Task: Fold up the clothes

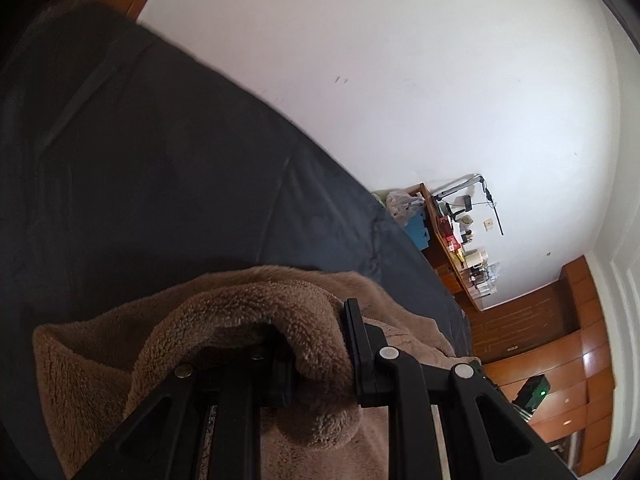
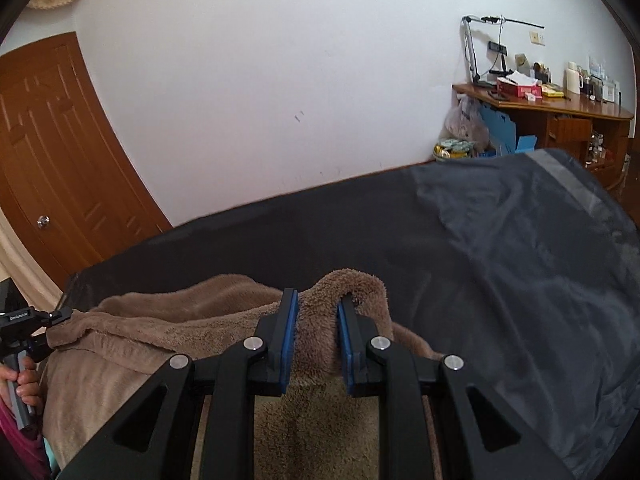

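A brown fleece garment (image 2: 180, 344) lies over the near part of a dark grey bed sheet (image 2: 500, 260). My right gripper (image 2: 318, 320) is shut on a bunched fold of the fleece, which rises between its blue pads and curls over the right finger. In the left wrist view, my left gripper (image 1: 316, 344) is shut on another thick roll of the same brown fleece (image 1: 256, 304), which drapes over and hides the left finger. The left gripper (image 2: 52, 316) also shows at the left edge of the right wrist view, holding the garment's far corner, with a person's hand (image 2: 24, 384) on its handle.
The bed sheet (image 1: 140, 160) spreads wide beyond the garment. A white wall runs behind the bed. A wooden desk (image 2: 560, 108) crowded with small items stands at the far right, bags and a blue box beneath it. A brown door (image 2: 60, 152) is at the left.
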Demonstrator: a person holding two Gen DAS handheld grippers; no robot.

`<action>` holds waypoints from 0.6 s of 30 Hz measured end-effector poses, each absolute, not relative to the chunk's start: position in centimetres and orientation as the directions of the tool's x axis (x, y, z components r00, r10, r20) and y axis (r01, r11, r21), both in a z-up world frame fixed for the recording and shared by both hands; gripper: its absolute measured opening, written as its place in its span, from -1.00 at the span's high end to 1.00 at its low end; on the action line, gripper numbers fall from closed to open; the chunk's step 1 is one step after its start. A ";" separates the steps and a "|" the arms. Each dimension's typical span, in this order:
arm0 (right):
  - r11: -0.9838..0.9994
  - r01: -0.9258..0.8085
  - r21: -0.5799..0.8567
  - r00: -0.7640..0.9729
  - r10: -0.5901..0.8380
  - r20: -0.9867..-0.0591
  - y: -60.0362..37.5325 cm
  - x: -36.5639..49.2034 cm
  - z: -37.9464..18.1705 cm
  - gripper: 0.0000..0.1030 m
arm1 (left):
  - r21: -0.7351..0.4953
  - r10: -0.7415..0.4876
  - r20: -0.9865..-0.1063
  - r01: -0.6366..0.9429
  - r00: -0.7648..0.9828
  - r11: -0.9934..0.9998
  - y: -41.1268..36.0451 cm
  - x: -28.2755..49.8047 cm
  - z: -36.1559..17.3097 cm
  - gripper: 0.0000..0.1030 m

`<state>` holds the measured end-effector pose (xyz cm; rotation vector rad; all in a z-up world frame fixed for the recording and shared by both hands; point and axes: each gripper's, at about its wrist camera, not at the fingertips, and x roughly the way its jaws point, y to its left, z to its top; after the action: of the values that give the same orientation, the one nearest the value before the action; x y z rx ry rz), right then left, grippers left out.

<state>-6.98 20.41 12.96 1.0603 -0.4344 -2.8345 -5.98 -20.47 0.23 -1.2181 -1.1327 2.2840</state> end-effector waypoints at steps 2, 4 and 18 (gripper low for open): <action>-0.956 -0.020 0.292 -0.747 -0.180 -0.640 20.3 -7.0 12.8 0.58 | -0.782 0.606 -0.544 0.091 -0.580 -0.616 -20.7 -6.1 -0.2 0.58; -0.955 -0.012 0.295 -0.740 -0.190 -0.645 20.3 -7.4 12.6 0.39 | -0.790 0.616 -0.539 0.090 -0.575 -0.607 -20.8 -6.2 -0.3 0.58; -0.911 0.027 0.410 -0.804 -0.263 -0.532 21.5 -8.2 14.4 -0.57 | -0.907 0.689 -0.404 0.168 -0.601 -0.386 -22.1 -8.0 -0.1 0.57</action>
<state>-8.24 21.46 14.44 0.9068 -0.5850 -2.7835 -8.03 -22.07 -0.10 -1.1551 -1.4820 2.0496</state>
